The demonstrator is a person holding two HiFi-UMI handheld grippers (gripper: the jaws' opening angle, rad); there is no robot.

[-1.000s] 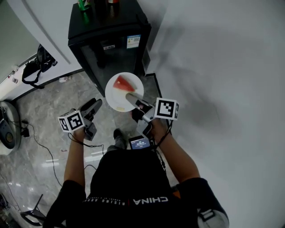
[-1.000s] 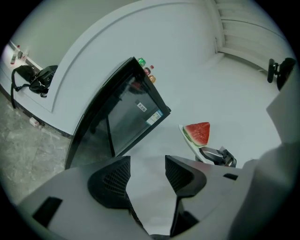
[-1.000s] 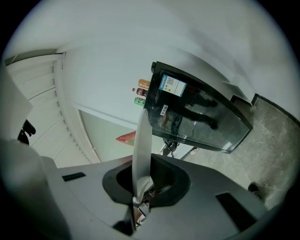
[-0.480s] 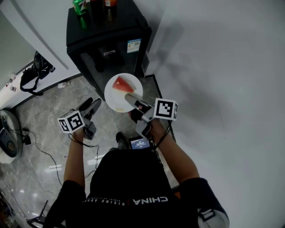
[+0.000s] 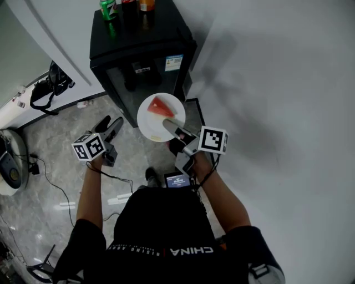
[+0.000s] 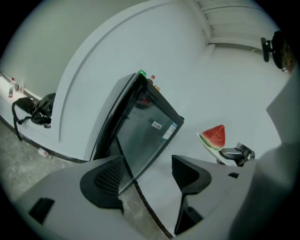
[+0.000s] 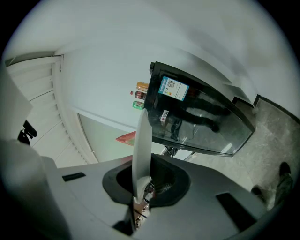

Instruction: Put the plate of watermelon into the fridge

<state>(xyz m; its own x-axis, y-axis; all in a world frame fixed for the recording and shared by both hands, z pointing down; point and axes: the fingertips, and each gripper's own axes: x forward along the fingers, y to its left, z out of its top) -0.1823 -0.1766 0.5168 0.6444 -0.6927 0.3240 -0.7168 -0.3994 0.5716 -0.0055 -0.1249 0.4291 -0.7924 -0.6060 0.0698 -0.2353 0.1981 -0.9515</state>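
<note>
Head view: right gripper [image 5: 169,123] pinches the plate [image 5: 151,126] rim, watermelon [image 5: 160,107] aboard, facing the shut fridge [image 5: 141,52]; left gripper [image 5: 111,123] empty, jaws just spreading

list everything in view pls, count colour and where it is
fridge: one, black, glass door shut, against the white wall
drinks: three, green, dark, orange, on the fridge top
plate: one, white, held before the fridge door
watermelon slice: one, red, green rind, on the plate
bag: one, black, by the wall at left
cables: several, black, on the grey floor
left tool: grey, jaws just been opening, nothing between them
right tool: grey, shut on the plate's rim
person: black shirt, bottom of head view
</note>
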